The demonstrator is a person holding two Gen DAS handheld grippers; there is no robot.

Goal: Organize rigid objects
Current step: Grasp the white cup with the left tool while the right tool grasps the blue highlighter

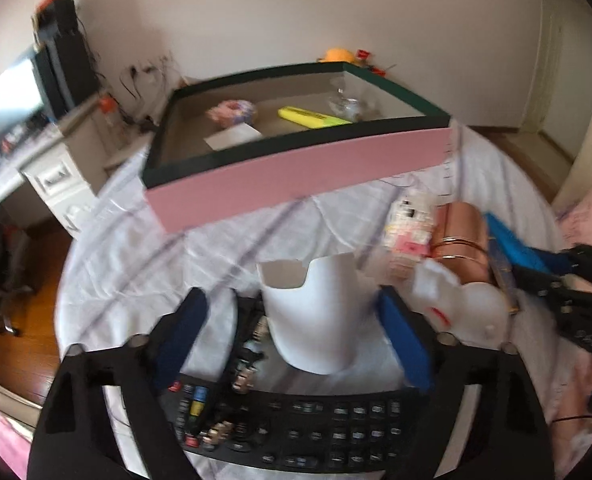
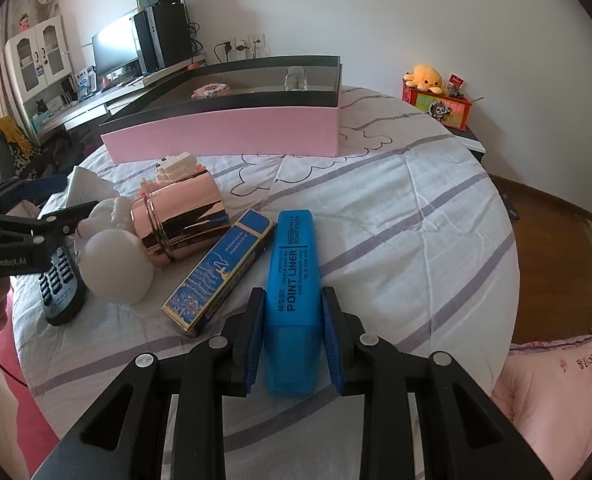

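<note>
Right tongs (image 2: 291, 340) clamped on blue highlighter (image 2: 293, 280) at 6 o'clock on the bed (image 2: 416, 216); left tongs (image 1: 291, 336) apart around white cup (image 1: 316, 316), pads not touching; risk: off-centre closing may tip cup onto calculator (image 1: 316, 432).

Bed (image 2: 396, 216) with a white quilt, purple stripes. Far on it a pink box (image 2: 223, 136); nearer, left to right: black remote (image 2: 61, 284), white figure (image 2: 113, 264), rose-gold cylinder (image 2: 183, 216), blue-gold box (image 2: 219, 272), blue highlighter (image 2: 293, 264). White block toy (image 2: 179, 166) just behind the cylinder.
</note>
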